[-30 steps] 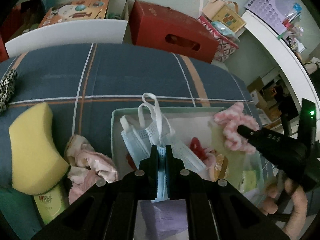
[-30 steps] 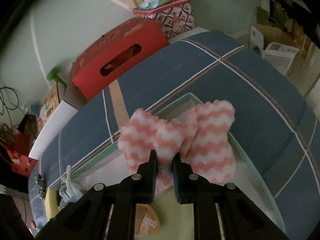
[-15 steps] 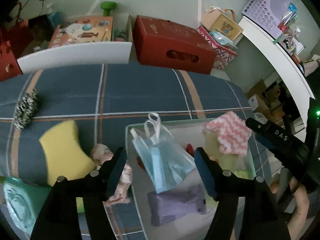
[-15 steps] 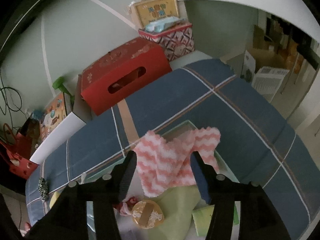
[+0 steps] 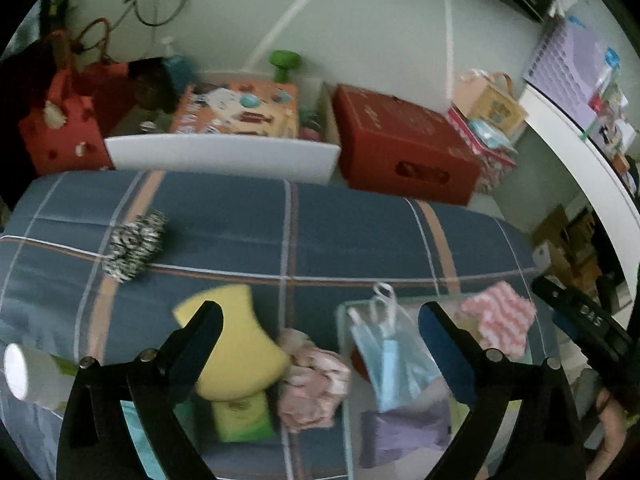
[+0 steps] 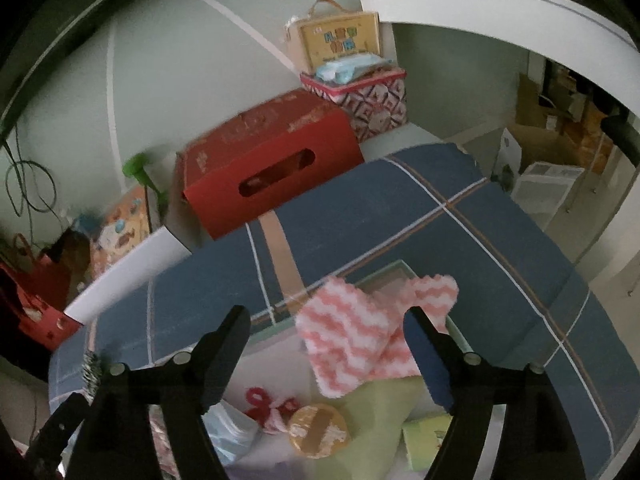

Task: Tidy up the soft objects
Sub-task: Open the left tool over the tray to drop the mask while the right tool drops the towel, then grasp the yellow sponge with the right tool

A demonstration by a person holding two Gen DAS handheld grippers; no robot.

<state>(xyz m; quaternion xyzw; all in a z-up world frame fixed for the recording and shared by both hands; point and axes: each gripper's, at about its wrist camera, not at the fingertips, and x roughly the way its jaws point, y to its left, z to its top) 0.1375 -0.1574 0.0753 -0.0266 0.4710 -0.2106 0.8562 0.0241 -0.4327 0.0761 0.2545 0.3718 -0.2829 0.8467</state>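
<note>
A pale green bin (image 5: pixel 341 320) sits on the blue plaid bed. In it lie blue face masks (image 5: pixel 390 364), a purple cloth (image 5: pixel 404 432) and a pink-and-white zigzag cloth (image 5: pixel 500 320); the zigzag cloth also shows in the right wrist view (image 6: pixel 360 340). My left gripper (image 5: pixel 320 320) is open and empty above the bed. A yellow sponge (image 5: pixel 236 340) and a crumpled pink cloth (image 5: pixel 312 380) lie left of the bin. A black-and-white scrunchie (image 5: pixel 134 246) lies further back. My right gripper (image 6: pixel 326 334) is open and empty above the bin (image 6: pixel 384 274).
A red box (image 5: pixel 404 152), a white board (image 5: pixel 224 156) and patterned boxes (image 5: pixel 488 120) stand behind the bed. A green bottle (image 5: pixel 240 416) and a white-capped container (image 5: pixel 16 372) lie near the sponge. A round badge (image 6: pixel 318 430) and green cloth (image 6: pixel 372 412) lie in the bin.
Both grippers opened, letting go of the face masks and the zigzag cloth into the bin, then pulled back and up. The left view has swung left, showing more of the bed.
</note>
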